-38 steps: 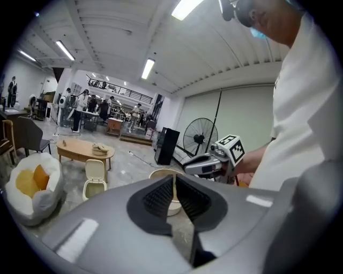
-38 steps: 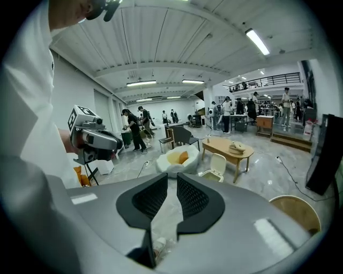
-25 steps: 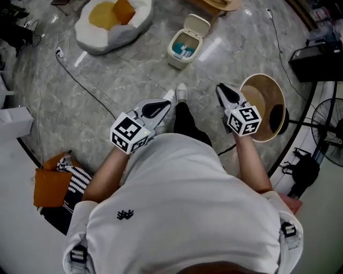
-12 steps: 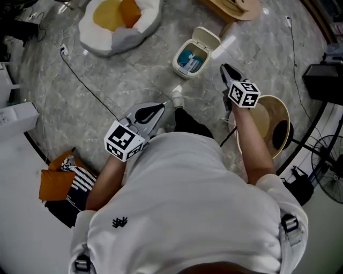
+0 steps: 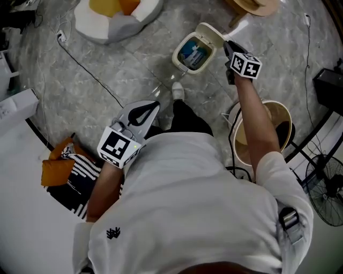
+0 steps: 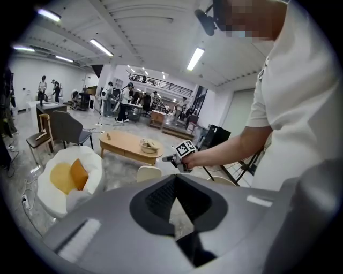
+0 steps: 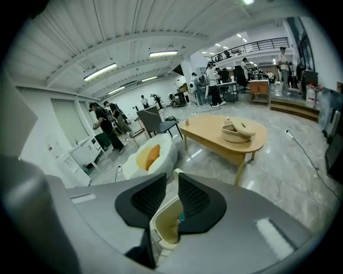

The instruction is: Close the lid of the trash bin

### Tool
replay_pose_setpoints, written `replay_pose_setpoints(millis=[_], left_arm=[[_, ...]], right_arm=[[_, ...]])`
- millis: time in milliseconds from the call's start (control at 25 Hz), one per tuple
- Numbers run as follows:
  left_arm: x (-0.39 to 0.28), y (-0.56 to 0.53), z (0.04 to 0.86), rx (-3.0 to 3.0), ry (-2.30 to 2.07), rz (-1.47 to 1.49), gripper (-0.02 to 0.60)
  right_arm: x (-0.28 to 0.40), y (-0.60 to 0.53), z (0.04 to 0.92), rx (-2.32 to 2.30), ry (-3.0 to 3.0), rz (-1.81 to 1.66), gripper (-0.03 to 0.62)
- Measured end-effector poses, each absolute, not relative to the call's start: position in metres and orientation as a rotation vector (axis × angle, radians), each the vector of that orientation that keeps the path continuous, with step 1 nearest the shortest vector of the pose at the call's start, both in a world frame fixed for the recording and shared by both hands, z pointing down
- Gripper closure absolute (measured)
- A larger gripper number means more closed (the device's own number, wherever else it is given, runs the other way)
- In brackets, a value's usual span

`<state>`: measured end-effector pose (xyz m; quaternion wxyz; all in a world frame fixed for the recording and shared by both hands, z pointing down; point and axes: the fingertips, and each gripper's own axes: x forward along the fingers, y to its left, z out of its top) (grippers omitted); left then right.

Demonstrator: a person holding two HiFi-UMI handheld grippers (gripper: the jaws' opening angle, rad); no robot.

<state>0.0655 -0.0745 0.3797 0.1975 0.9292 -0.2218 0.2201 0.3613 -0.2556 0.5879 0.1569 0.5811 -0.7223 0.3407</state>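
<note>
A small cream trash bin [image 5: 193, 53] stands on the marble floor, with its lid [image 5: 210, 33] tipped up and blue rubbish inside. My right gripper [image 5: 227, 45] reaches out at arm's length, and its tips are just right of the raised lid. In the right gripper view the open bin [image 7: 167, 225] and the lid's top edge [image 7: 176, 172] show through the narrow gap between the jaws of the right gripper [image 7: 172, 176], which hold nothing. My left gripper [image 5: 154, 105] hangs back near my body, far from the bin; its tips [image 6: 175, 176] meet with nothing between them.
A white beanbag with orange cushions [image 5: 115, 13] lies far left, and a black cable [image 5: 86, 67] runs across the floor. A round wooden tub [image 5: 268, 128] sits under my right arm. My shoe [image 5: 178, 92] is just before the bin. A wooden coffee table [image 7: 225, 136] stands beyond.
My right gripper has stretched forward from beside my body to next to the bin's raised lid. The left gripper stayed low near my body. The lid still stands up.
</note>
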Motion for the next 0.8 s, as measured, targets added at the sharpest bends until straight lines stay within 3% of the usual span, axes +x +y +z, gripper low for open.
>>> replay_pose_setpoints(millis=[800], left_arm=[[0.062,-0.107,0.414,2.381,-0.670,0.678,0.526]], right_arm=[[0.394,-0.351,0.717,1.696,-1.847,1.318,0.540]])
